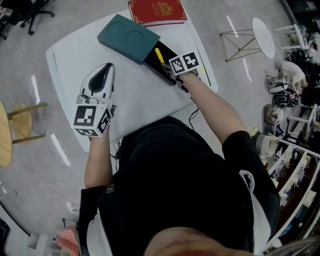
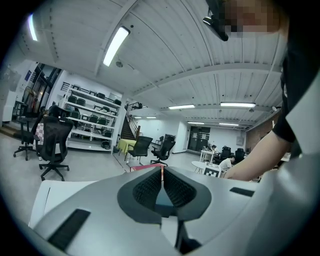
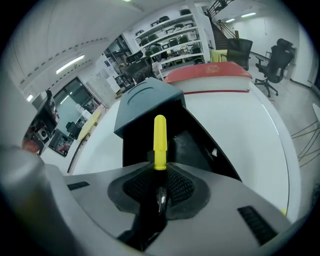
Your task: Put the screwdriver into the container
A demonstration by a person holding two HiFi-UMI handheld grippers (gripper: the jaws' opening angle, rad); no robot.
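- Head view, far left: a wooden stool (image 1: 20,125) stands on the grey floor, apart from the white worktop (image 1: 145,97).
- Left gripper (image 1: 106,69) sits over the near-left part of the worktop. The marker cube (image 1: 92,119) at its back shows black-and-white square codes and no readable words. In the left gripper view its ribbed fingers (image 2: 147,187) are pressed together with nothing between them.
- Container (image 1: 128,38), a dark teal case with two round recesses in its top, lies at an angle on the far half of the worktop. Its black tray (image 1: 161,72) is slid out at the right end. The right gripper view shows the same teal case (image 3: 145,102) and the open tray (image 3: 192,145) straight ahead.
- Red book (image 1: 156,10) with a gold emblem lies at the worktop's far edge, just beyond the container. Its lettering is too small to read.
- Screwdriver (image 1: 159,55) is over the open tray, yellow handle pointing toward the teal case. Whether it touches the tray cannot be told.
- Right gripper (image 1: 170,66) is at the tray's right end. In the right gripper view its fingers (image 3: 182,187) are clamped on the screwdriver (image 3: 159,142), gripping just behind the yellow handle, which juts out ahead of them.
- Round white side table (image 1: 263,36) stands on the floor, well to the right of the worktop.
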